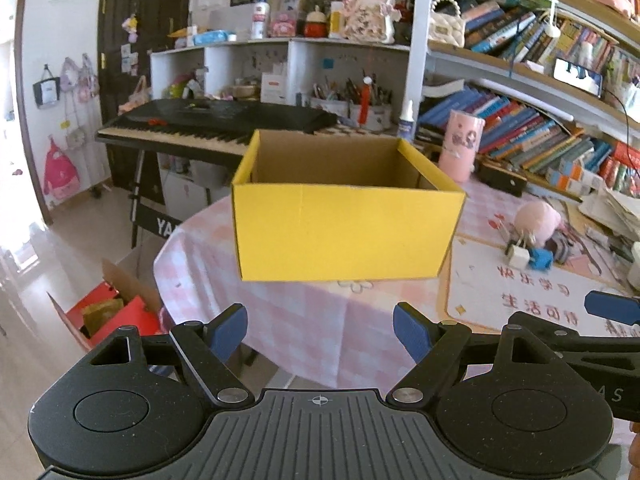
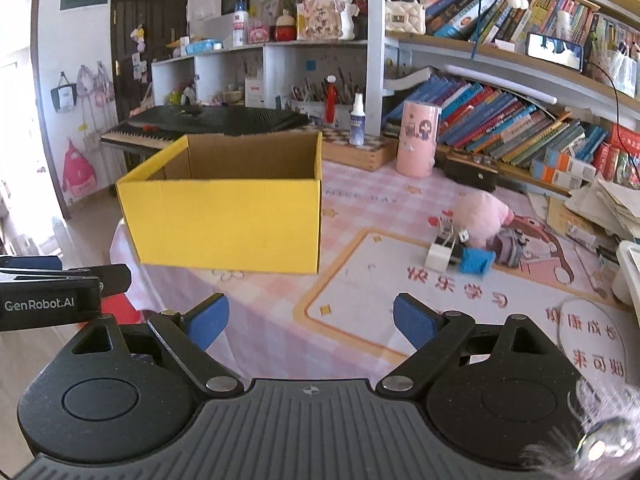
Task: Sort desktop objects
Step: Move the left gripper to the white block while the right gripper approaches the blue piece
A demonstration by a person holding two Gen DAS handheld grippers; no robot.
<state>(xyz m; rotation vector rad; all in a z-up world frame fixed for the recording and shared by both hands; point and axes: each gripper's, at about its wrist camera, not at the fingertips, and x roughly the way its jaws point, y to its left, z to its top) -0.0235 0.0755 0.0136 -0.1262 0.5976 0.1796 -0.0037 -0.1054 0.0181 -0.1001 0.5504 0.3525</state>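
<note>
An open yellow cardboard box (image 1: 344,232) stands on the pink checked tablecloth (image 1: 304,320); it also shows in the right wrist view (image 2: 228,224), and its inside floor is hidden. To its right lies a small pile: a pink plush toy (image 2: 482,216), a white charger block (image 2: 440,256), a blue block (image 2: 476,261) and a grey item (image 2: 508,248). The same pile shows in the left wrist view (image 1: 532,240). My left gripper (image 1: 320,328) is open and empty, in front of the box. My right gripper (image 2: 312,322) is open and empty, right of the box's front.
A pink cylinder (image 2: 418,140) and a spray bottle (image 2: 356,120) stand behind the box. Bookshelves (image 2: 520,120) line the right. A keyboard piano (image 1: 208,124) stands behind the table. A red box (image 1: 112,312) sits on the floor at left. A paper stack (image 2: 612,208) lies far right.
</note>
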